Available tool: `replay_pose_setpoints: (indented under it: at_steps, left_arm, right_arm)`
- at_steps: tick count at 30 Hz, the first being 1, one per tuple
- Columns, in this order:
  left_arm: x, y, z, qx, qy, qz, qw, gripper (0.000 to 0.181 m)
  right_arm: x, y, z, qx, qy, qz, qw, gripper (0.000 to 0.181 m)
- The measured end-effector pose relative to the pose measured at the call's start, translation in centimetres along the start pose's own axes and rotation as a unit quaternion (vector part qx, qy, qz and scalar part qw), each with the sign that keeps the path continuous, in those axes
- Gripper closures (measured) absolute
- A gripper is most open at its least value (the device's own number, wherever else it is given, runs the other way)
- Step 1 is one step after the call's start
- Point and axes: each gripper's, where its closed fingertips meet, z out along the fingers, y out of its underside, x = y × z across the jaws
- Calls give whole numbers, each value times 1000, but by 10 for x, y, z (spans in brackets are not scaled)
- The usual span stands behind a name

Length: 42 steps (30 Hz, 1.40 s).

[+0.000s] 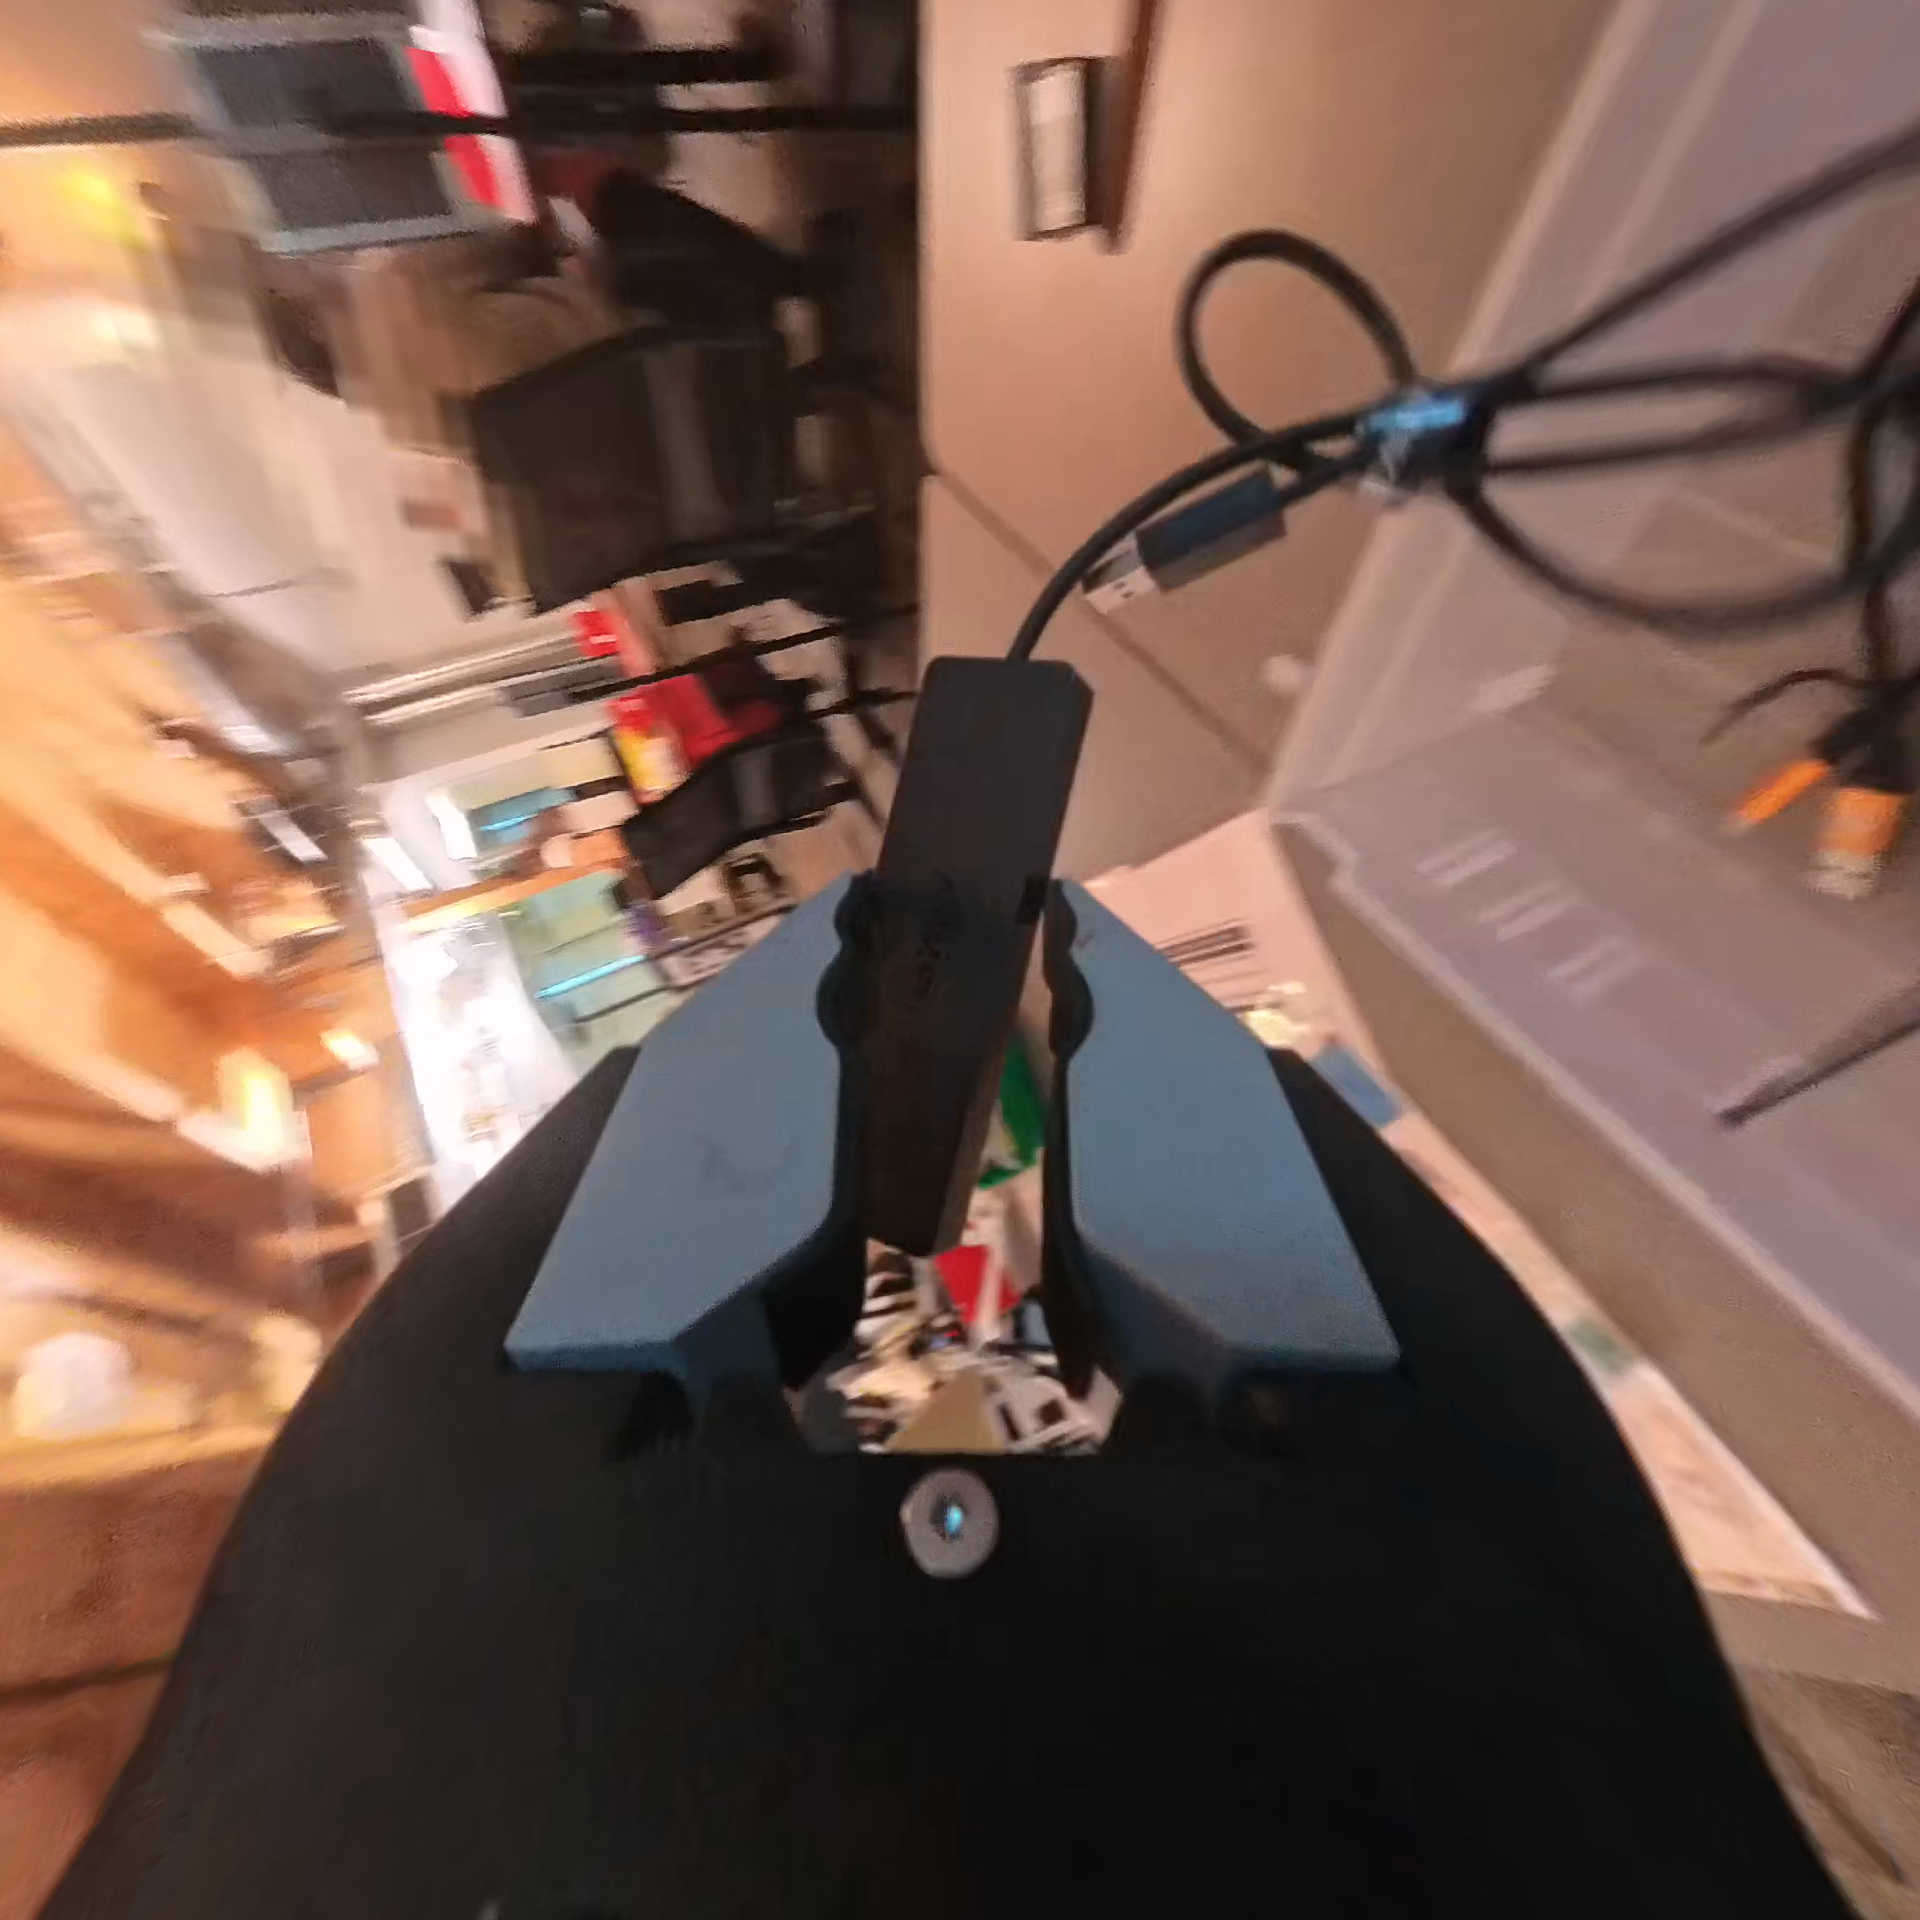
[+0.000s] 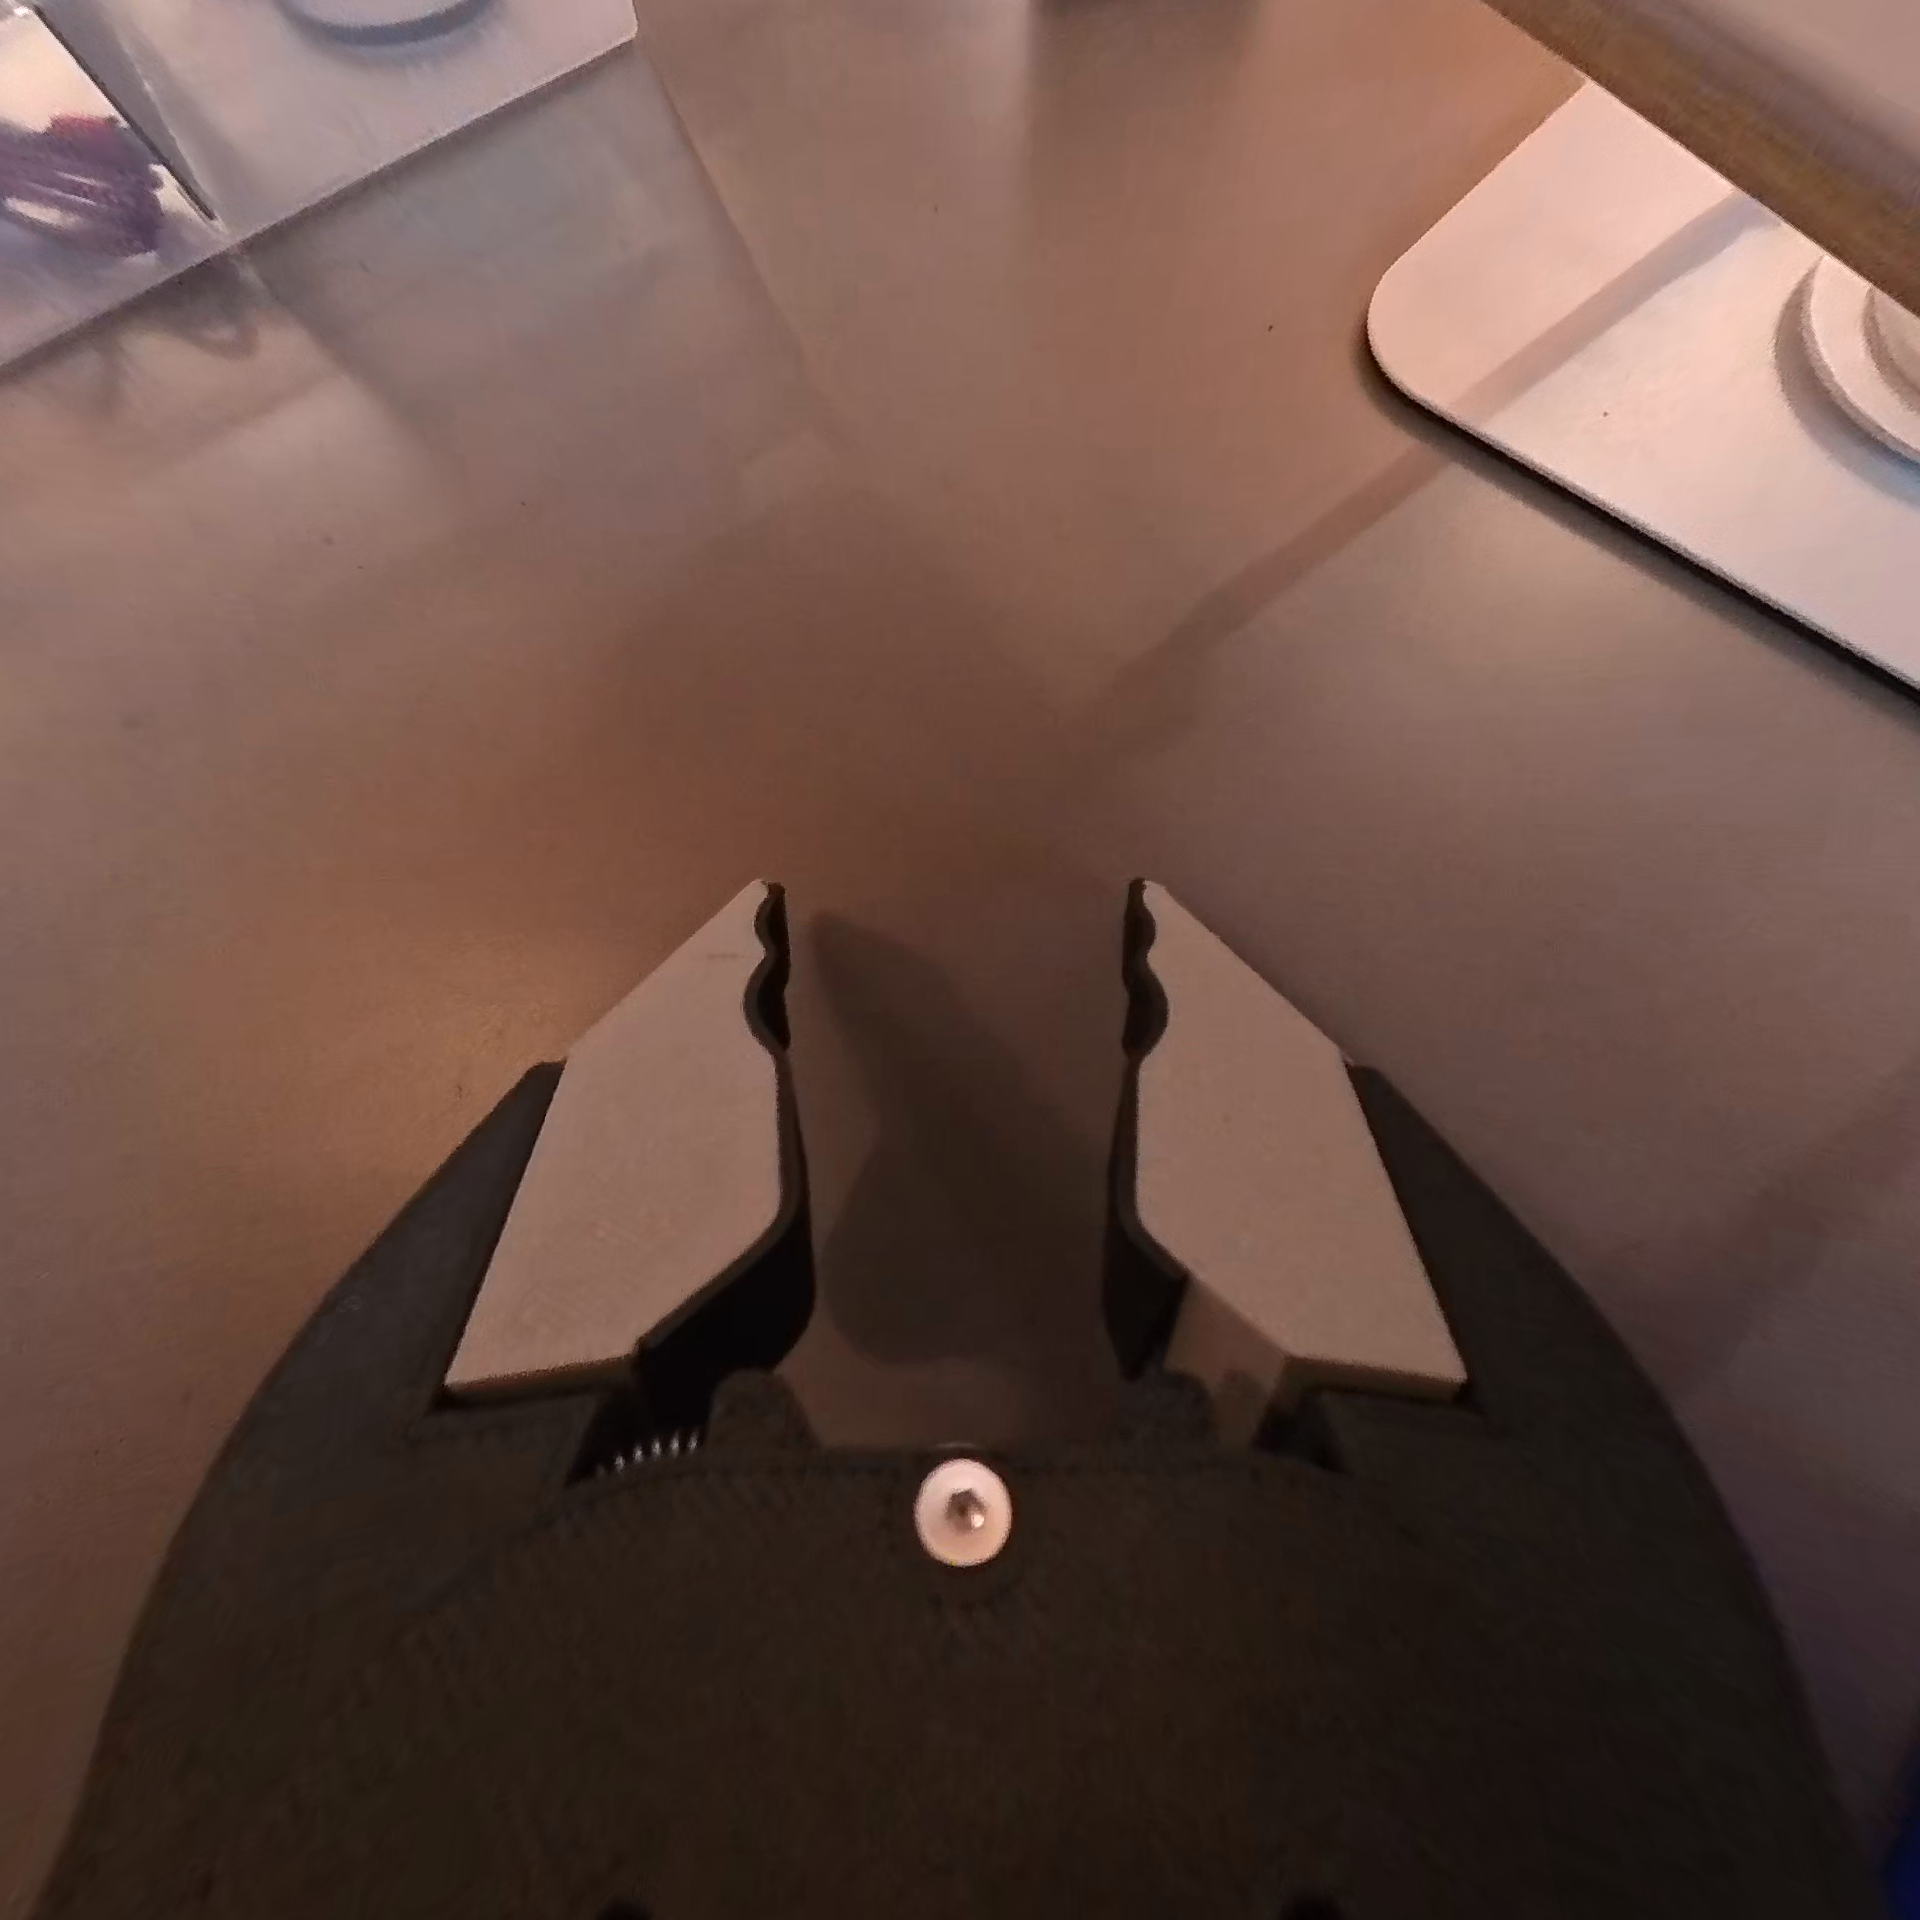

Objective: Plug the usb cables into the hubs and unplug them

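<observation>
In the left wrist view my left gripper is shut on a black USB hub, held up in the air with the view rolled sideways and blurred. The hub's thin black cable loops from its far end and ends in a USB plug hanging free beside it. A bundle of black cables and orange-tipped plugs lie in a clear bin. In the right wrist view my right gripper is open and empty, just above a bare grey tabletop. No hub or cable shows there.
The clear plastic bin fills the right of the left wrist view; a cluttered room lies beyond. In the right wrist view a white monitor base stands at the upper right and a clear box holding purple items at the upper left. Spacing between my two grippers at the tips: around 45 cm.
</observation>
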Motion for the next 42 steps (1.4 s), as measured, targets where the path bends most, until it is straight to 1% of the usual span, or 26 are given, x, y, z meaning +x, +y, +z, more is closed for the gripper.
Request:
replay_pose_setpoints:
  at_steps: [3, 5, 7, 9, 10, 12, 14, 15, 17, 19, 20, 22, 23, 24, 25, 27, 30, 32, 34, 36, 37, 39, 42]
  left_arm:
    - [-36, -15, -45, 5, -80, 25, 996, 150]
    - [-48, -31, -74, 19, -106, 39, 993, 150]
    - [-51, -55, -102, 49, -116, 49, 991, 150]
    - [-46, -83, -129, 79, -122, 61, 988, 150]
    - [-38, -99, -141, 99, -118, 62, 986, 150]
    - [-7, -133, -159, 138, -77, 53, 986, 150]
    - [33, -172, -169, 181, -40, 31, 982, 149]
    - [58, -193, -169, 201, -18, 16, 979, 149]
    - [114, -229, -159, 216, 44, -12, 975, 149]
    - [167, -261, -142, 221, 91, -31, 971, 149]
    - [191, -273, -132, 215, 114, -41, 969, 149]
    - [232, -283, -112, 178, 168, -58, 968, 151]
    - [250, -287, -110, 173, 208, -71, 960, 159]
    - [262, -291, -114, 181, 254, -90, 946, 167]
    - [265, -295, -119, 195, 285, -113, 932, 165]
    - [252, -291, -125, 212, 299, -151, 918, 147]
    - [228, -260, -135, 204, 313, -181, 910, 138]
    - [205, -227, -140, 189, 300, -198, 914, 137]
    - [182, -187, -144, 169, 279, -214, 921, 136]
    - [169, -142, -142, 131, 273, -226, 926, 134]
    - [165, -119, -136, 105, 267, -237, 928, 133]
    - [165, -78, -123, 55, 270, -261, 925, 128]
    - [186, -38, -104, 10, 307, -287, 907, 132]
  right_arm:
    - [2, 1, -2, 3, 3, 5, 1000, 120]
    - [3, 0, -4, 6, 4, 9, 1000, 120]
    - [5, 0, -5, 10, 6, 15, 1000, 121]
    - [8, 0, -8, 15, 9, 19, 1000, 122]
    - [11, -1, -10, 21, 18, 17, 999, 127]
    - [20, -5, -18, 39, 44, 3, 998, 134]
    - [30, -8, -26, 50, 67, 3, 996, 131]
    - [35, -8, -30, 54, 76, 7, 996, 130]
    - [41, -8, -34, 58, 88, 14, 994, 130]
    - [45, -6, -37, 58, 97, 21, 993, 130]
    - [47, -5, -38, 58, 101, 24, 993, 129]
    - [48, -4, -41, 62, 105, 31, 992, 128]
    - [49, -6, -43, 66, 106, 34, 992, 128]
    - [50, -7, -45, 71, 106, 36, 991, 129]
    - [50, -9, -46, 76, 106, 37, 991, 129]
    - [51, -13, -48, 85, 104, 37, 990, 129]
    - [51, -16, -49, 90, 104, 34, 990, 129]
    - [50, -17, -49, 92, 101, 34, 990, 129]
    - [48, -17, -48, 92, 98, 33, 990, 129]
    - [45, -16, -44, 88, 93, 31, 991, 129]
    - [44, -15, -42, 84, 91, 29, 992, 129]
    - [41, -13, -38, 76, 90, 24, 993, 129]
    - [38, -11, -34, 68, 93, 13, 993, 130]
